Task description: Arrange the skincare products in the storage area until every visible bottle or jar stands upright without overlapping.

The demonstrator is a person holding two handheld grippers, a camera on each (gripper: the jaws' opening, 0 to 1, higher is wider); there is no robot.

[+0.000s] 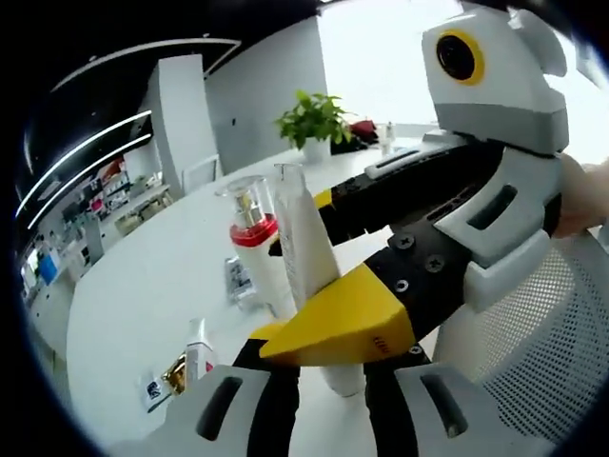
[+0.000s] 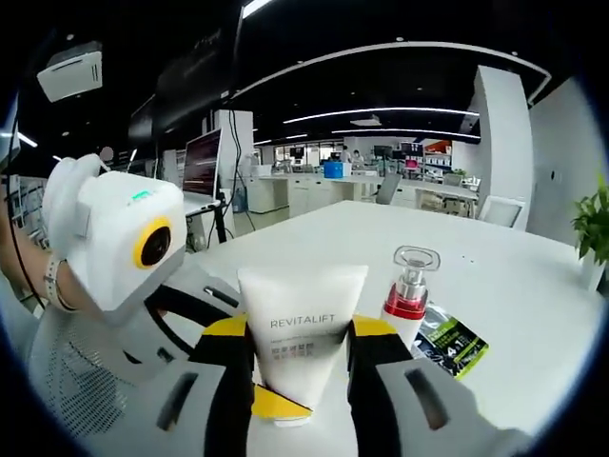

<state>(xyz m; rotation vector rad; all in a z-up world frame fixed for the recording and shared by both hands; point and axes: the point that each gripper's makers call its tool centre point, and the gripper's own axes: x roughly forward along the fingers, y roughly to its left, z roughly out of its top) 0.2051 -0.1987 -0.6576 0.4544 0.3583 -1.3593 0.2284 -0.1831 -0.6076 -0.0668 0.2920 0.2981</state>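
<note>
Tube upright on table, pump bottle just beside, sachet behind.

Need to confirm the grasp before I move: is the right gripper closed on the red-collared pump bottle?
No: the right gripper clamps the white Revitalift tube, while the pump bottle stands free on the white table beside it.

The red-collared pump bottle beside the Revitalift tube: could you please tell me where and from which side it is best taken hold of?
Grip the pump bottle low on its white body, below the red collar and clear cap, which look narrow and likely slippery. It stands upright, so come in level from its open side, away from the Revitalift tube that the right tool and left tool both pinch.
</note>
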